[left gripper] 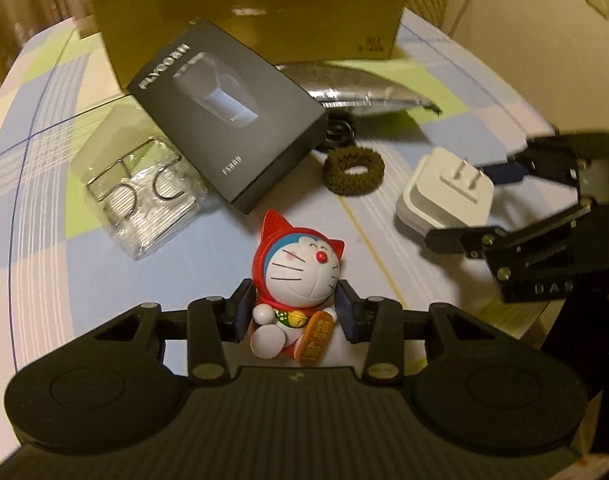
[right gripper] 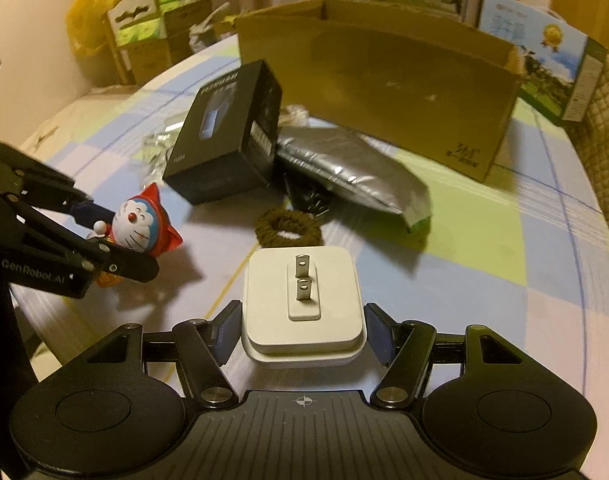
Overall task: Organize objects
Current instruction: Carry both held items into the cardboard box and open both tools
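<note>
A small cat-robot figurine (left gripper: 300,264) in a red hood sits between the pads of my left gripper (left gripper: 294,300), which is shut on its body. From the right wrist view the same figurine (right gripper: 138,226) lies tilted in the left gripper (right gripper: 120,240), low over the table. My right gripper (right gripper: 302,320) is shut on a white plug charger (right gripper: 302,296), prongs facing up, with a pad against each side. The left wrist view shows that charger (left gripper: 444,196) inside the right gripper (left gripper: 472,204) at the right.
An open cardboard box (right gripper: 384,80) stands at the back of the checked tablecloth (left gripper: 44,240). In front of it lie a black product box (left gripper: 228,112), a silver pouch (left gripper: 364,84), a brown hair tie (left gripper: 354,170) and a clear packet of metal hooks (left gripper: 140,196).
</note>
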